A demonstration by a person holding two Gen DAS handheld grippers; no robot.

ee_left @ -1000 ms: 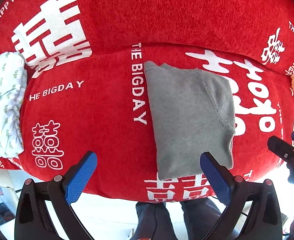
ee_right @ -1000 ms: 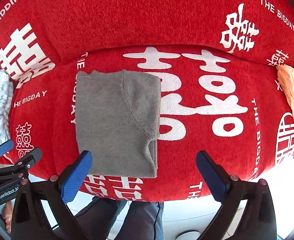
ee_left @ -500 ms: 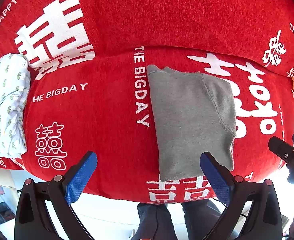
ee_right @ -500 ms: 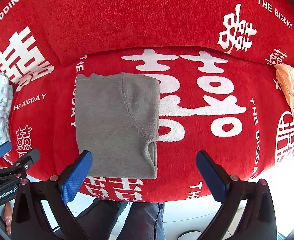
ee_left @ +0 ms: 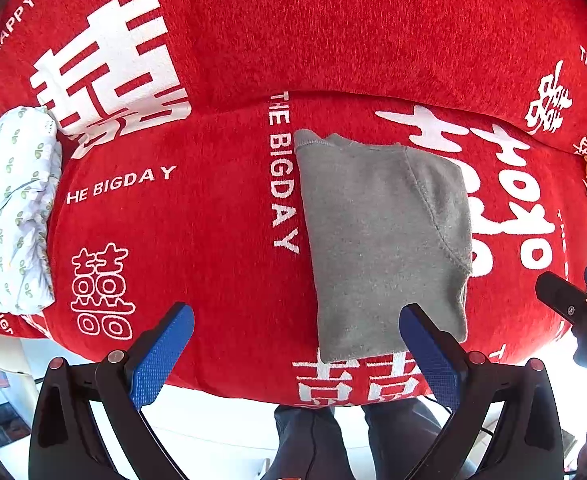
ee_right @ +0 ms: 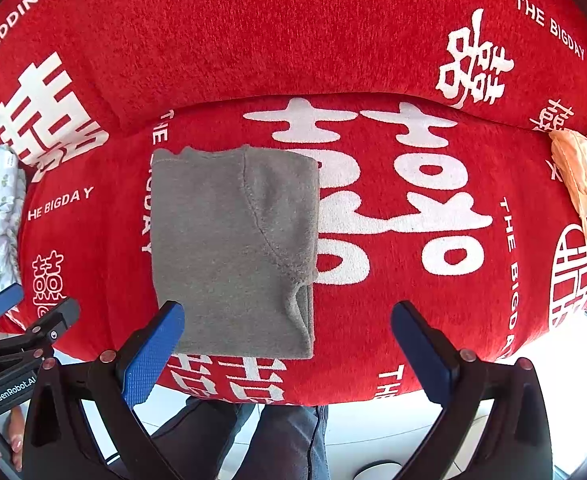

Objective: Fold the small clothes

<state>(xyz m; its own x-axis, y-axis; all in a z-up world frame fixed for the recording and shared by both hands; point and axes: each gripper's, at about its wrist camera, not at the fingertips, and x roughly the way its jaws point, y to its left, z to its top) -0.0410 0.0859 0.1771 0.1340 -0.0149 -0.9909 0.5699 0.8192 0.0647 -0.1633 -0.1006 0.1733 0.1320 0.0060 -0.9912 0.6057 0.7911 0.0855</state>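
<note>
Item: grey garment [ee_left: 381, 240], folded to a rectangle, flat on red printed cover [ee_left: 213, 240], near its front edge; left gripper [ee_left: 295, 344] fingers spread wide, holding nothing, right pad [ee_left: 425, 356] over garment's front hem, left pad over bare cover. Right gripper [ee_right: 287, 342] also spread wide & empty, left pad [ee_right: 151, 354] at garment's front-left corner; contact in either view can't be told. Bare cover L & R of garment; white leaf-print cloth [ee_left: 13, 208] at far left edge, orange cloth [ee_right: 579, 176] at far right, both well apart from garment.
</note>
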